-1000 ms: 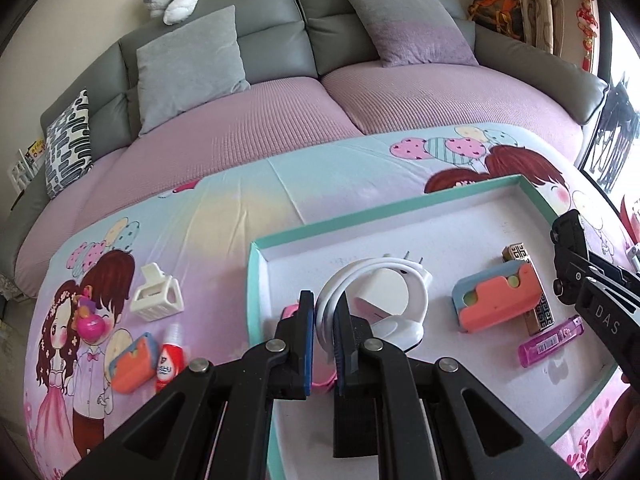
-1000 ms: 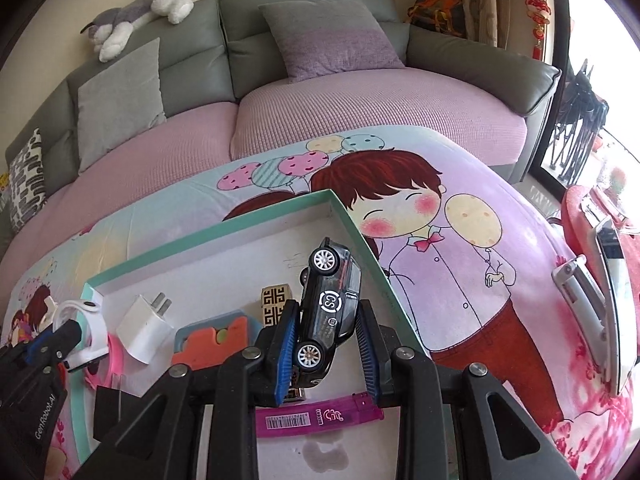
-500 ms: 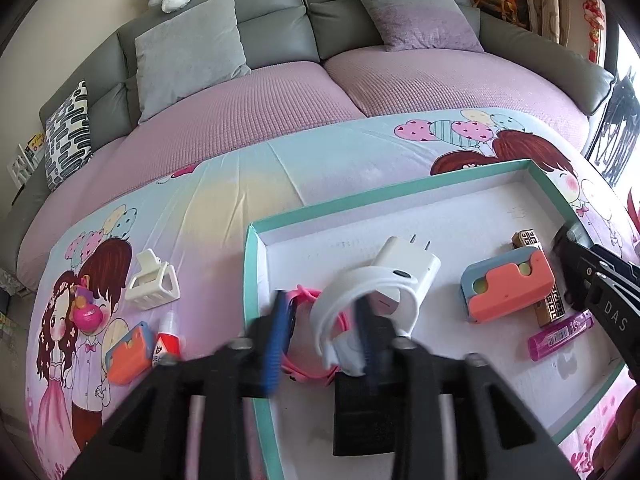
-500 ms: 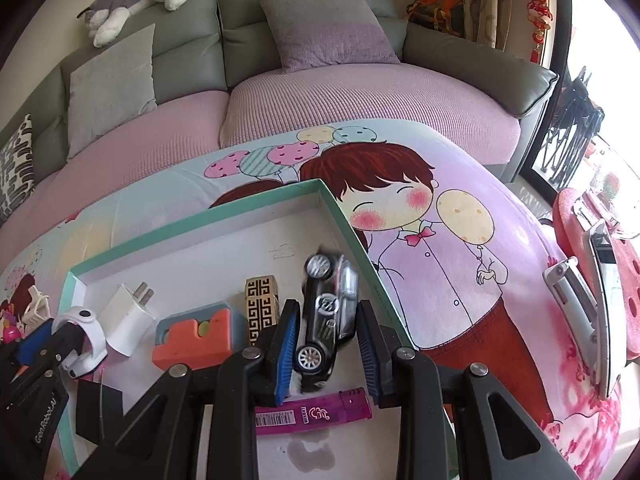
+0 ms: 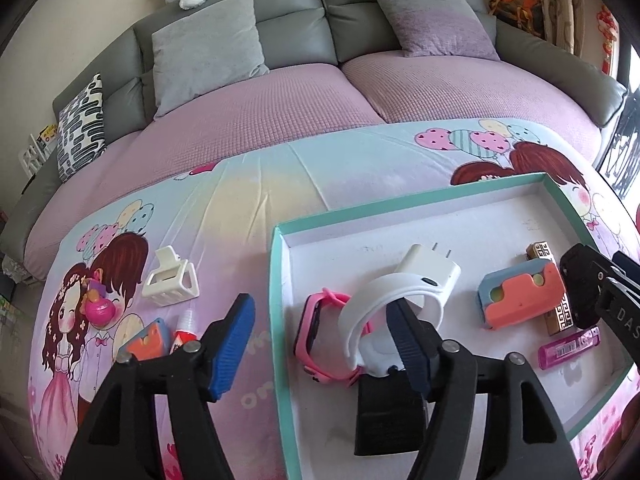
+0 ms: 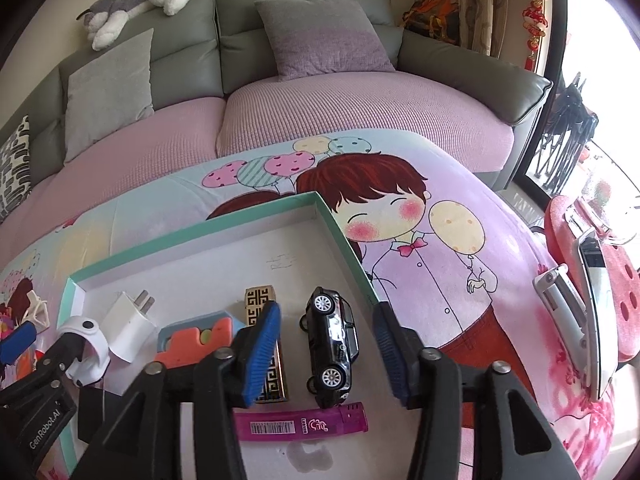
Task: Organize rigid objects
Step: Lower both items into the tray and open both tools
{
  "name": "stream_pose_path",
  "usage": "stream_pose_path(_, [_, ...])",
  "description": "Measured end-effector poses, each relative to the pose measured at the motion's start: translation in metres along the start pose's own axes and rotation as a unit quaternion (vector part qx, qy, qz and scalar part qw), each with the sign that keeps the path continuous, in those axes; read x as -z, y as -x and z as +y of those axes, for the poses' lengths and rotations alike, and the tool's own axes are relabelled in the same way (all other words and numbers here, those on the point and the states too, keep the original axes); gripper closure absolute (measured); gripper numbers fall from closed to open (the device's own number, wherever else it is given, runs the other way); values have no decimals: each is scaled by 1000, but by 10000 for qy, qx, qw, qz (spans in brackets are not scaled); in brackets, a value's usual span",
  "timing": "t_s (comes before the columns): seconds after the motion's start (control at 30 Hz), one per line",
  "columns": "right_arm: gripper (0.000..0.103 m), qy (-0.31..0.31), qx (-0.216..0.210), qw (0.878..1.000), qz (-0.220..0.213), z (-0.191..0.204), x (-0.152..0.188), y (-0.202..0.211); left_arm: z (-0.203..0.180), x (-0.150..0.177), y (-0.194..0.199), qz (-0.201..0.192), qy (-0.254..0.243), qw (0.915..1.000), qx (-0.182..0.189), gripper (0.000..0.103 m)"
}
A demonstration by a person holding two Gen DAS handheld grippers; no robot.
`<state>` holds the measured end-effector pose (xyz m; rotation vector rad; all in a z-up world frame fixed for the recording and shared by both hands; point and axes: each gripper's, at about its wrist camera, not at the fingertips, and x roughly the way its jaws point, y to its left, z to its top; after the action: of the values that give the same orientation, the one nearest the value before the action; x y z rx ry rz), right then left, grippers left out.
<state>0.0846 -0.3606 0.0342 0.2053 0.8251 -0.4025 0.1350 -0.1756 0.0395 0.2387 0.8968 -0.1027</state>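
While the teal-rimmed tray [image 6: 192, 236] on the cartoon-print bedspread [image 5: 248, 196] already holds most pieces, the loose ones are seen left of it, nearer the left gripper [image 5: 320, 338]. Its jaws are opening: one stands over the cloth, the other inside the loop of the white wristband [image 5: 384, 300], which seems released. The toy car [image 6: 331, 346] lies on the tray floor between the opening jaws of the right gripper [image 6: 326, 354], untouched, its long axis along them.

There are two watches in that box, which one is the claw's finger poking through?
The white watch: the left gripper's finger sits inside its band. The pink watch lies flat alongside.
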Motion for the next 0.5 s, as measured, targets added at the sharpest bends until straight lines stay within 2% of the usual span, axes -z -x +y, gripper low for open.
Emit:
stream_pose_path(0.13, [42, 66, -77, 9999, -57, 4, -1, 2, 8, 0, -1, 21, 141, 9999, -84, 26])
stream_pose_path(0.37, [40, 122, -247, 9996, -36, 13, -1, 2, 25, 1, -2, 47, 391, 9990, -209, 19])
stream_pose_path(0.43, [35, 160, -307, 9994, -54, 16, 0, 4, 31, 2, -1, 29, 469, 9985, -266, 19])
stream_pose_path(0.5, [20, 179, -372, 9991, -94, 19, 0, 5, 40, 2, 0, 6, 578, 9978, -315, 18])
